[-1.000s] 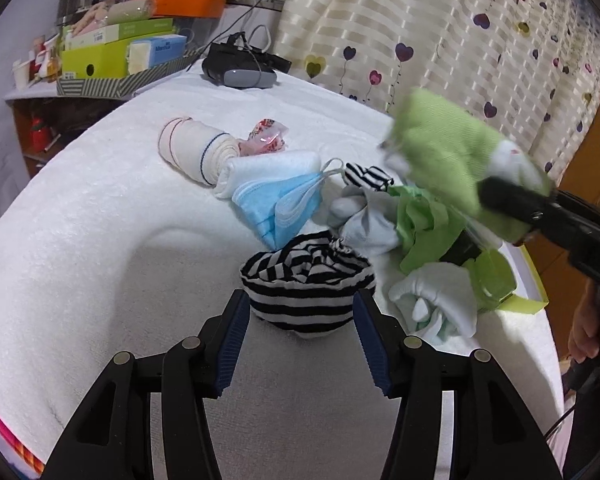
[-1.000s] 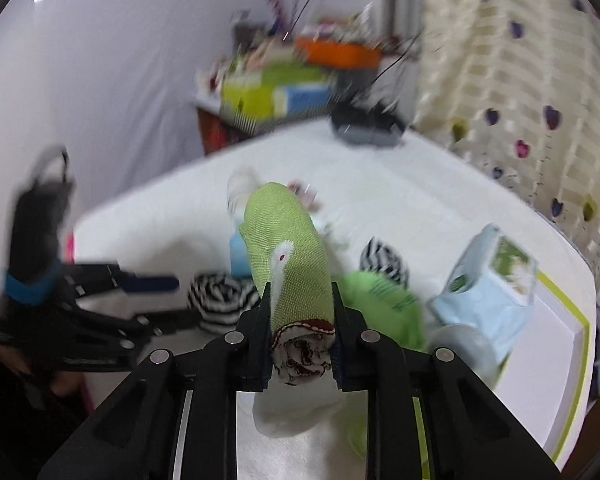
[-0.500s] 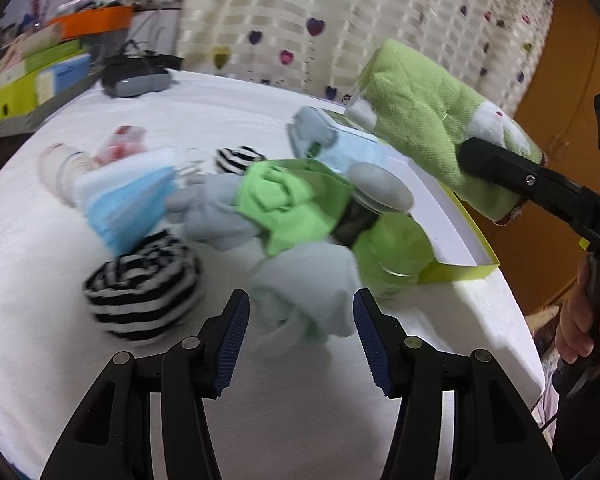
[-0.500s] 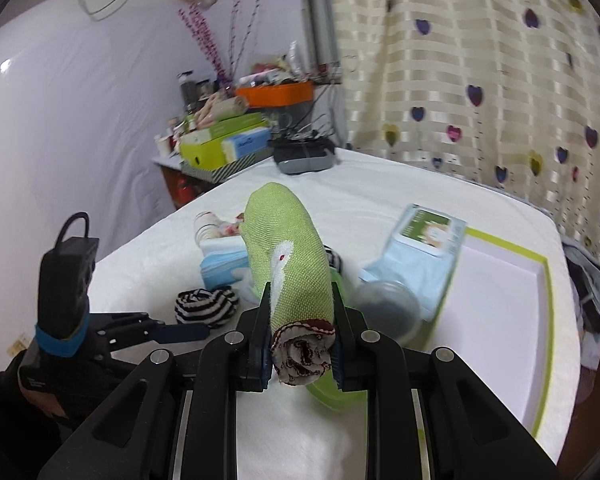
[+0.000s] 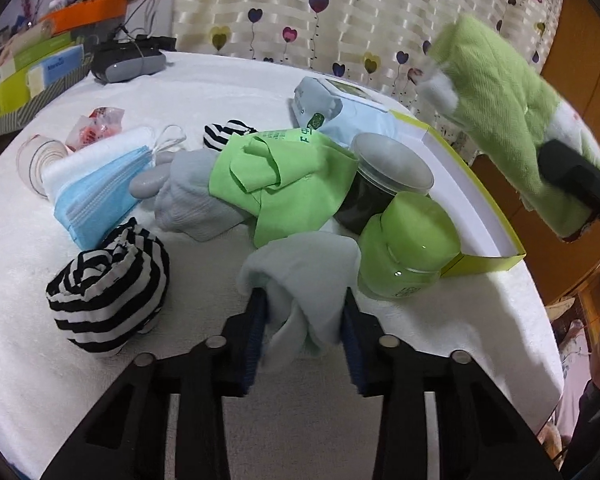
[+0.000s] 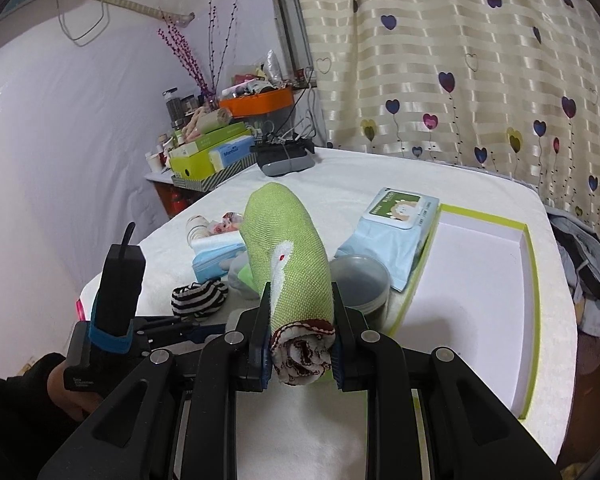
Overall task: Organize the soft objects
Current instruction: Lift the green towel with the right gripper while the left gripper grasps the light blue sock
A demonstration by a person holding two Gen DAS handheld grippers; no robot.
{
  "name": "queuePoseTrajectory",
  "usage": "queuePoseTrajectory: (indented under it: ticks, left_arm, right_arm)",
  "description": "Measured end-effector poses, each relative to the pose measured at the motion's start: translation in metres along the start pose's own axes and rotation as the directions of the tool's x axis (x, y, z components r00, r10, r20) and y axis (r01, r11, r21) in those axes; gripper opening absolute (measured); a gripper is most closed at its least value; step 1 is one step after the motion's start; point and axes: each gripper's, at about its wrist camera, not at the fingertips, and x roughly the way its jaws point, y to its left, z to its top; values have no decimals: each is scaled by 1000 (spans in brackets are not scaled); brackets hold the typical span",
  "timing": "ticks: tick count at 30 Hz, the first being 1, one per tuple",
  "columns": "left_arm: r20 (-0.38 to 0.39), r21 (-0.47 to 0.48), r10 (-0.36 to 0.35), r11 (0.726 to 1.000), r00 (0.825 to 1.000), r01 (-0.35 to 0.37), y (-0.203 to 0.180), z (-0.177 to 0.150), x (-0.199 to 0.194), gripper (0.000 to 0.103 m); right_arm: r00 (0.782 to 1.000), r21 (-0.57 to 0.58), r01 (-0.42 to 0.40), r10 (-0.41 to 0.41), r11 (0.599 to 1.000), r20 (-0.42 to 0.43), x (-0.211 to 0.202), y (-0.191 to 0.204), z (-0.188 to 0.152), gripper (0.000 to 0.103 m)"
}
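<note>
My left gripper (image 5: 302, 336) is open with its pads on either side of a pale mint sock bundle (image 5: 304, 276) that lies on the white table. My right gripper (image 6: 300, 344) is shut on a rolled green towel (image 6: 290, 264) and holds it in the air above the table; the towel also shows at the upper right of the left wrist view (image 5: 508, 120). A striped black-and-white sock ball (image 5: 108, 284), a grey sock bundle (image 5: 192, 204), a green cloth (image 5: 284, 180) and a stack of blue masks (image 5: 96, 196) lie in a pile.
A shallow white tray with a green rim (image 6: 532, 264) lies at the right, a wet-wipes pack (image 6: 396, 228) leaning on its edge. A green jar (image 5: 412, 248) and a dark lidded jar (image 5: 384, 184) stand by the pile. Boxes (image 6: 208, 152) and a black device (image 6: 284, 156) sit at the far edge.
My left gripper has swung right from the striped sock ball and moved forward around the mint sock bundle. My right gripper has lifted the green towel and turned toward the tray.
</note>
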Motion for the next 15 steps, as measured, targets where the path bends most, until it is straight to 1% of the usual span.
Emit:
queuePoseTrajectory:
  ticks: [2, 7, 15]
  left_arm:
    - [11, -1, 2, 1000, 1000, -2, 0, -1, -4, 28]
    - [43, -9, -1, 1000, 999, 1, -3, -4, -21, 28]
    - [138, 1, -15, 1000, 990, 15, -12, 7, -56, 28]
  right_arm:
    - [1000, 10, 2, -2, 1000, 4, -2, -2, -1, 23]
    - [1000, 27, 9, -9, 1000, 20, -10, -2, -3, 23]
    - [999, 42, 19, -21, 999, 41, -21, 1, -6, 23]
